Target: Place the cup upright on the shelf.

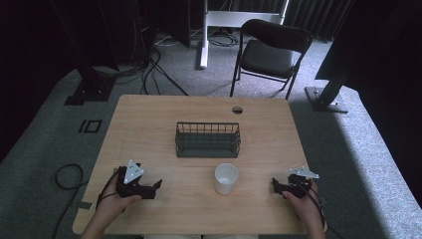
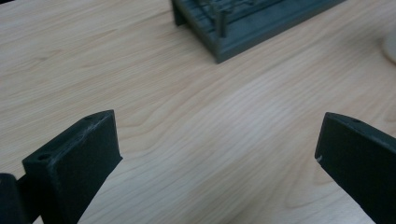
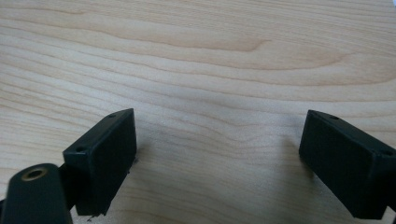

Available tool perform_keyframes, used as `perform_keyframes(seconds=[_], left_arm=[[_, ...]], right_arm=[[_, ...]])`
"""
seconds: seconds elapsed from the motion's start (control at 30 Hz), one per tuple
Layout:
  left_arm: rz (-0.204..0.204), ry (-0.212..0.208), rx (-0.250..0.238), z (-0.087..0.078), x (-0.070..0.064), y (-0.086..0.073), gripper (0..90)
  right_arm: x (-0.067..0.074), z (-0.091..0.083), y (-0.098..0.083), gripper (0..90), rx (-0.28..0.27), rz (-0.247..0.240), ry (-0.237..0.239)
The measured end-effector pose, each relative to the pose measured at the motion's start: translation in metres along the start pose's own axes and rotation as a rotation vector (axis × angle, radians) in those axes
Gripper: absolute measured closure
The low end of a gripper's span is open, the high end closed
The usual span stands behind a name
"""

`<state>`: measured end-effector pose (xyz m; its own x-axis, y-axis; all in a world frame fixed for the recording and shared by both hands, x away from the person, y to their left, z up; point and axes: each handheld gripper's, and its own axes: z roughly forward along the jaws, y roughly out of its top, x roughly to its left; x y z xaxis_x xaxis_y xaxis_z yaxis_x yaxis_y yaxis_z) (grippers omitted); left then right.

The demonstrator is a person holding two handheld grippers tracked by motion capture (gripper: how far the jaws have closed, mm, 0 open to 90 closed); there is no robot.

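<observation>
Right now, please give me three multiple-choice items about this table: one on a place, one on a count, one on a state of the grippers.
1. Where is the cup?
A. inside the rack
B. on the table, between the rack and the person
C. on the chair

2. How many cups stand on the table?
A. one
B. two
C. three

3. How do the jaws of the left gripper and right gripper stand?
A. both shut
B. both open, holding nothing
C. one holds the cup

Answers:
1. B, the cup stands apart from the rack, on its near side.
2. A, a single white cup shows.
3. B, bare wood shows between each pair of jaws.
</observation>
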<state>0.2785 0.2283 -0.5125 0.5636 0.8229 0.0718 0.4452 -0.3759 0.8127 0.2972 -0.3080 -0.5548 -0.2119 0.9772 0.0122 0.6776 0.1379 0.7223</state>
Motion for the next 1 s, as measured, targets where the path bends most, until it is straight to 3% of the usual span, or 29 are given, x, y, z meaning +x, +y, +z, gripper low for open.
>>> perform_keyframes(seconds=[0.3,0.37,0.5,0.73,0.83,1.0], left_arm=[[0.035,-0.066,-0.046,-0.003,-0.016,0.015,0.3],[0.06,-0.082,-0.053,-0.002,-0.022,0.018,0.2],[0.072,-0.119,-0.052,0.001,-0.029,0.022,0.2],[0.107,-0.148,-0.047,0.008,-0.042,0.025,0.3],[0.124,-0.185,-0.054,0.015,-0.054,0.027,0.3],[0.159,-0.212,-0.047,0.022,-0.068,0.03,0.2]], right_arm=[[0.0,0.0,0.0,10.8,0.0,0.0,0.0],[0.0,0.0,0.0,10.8,0.0,0.0,0.0],[0.0,0.0,0.0,10.8,0.0,0.0,0.0],[0.0,0.0,0.0,10.9,0.0,0.0,0.0],[0.0,0.0,0.0,10.9,0.0,0.0,0.0],[0.0,0.0,0.0,10.8,0.0,0.0,0.0]])
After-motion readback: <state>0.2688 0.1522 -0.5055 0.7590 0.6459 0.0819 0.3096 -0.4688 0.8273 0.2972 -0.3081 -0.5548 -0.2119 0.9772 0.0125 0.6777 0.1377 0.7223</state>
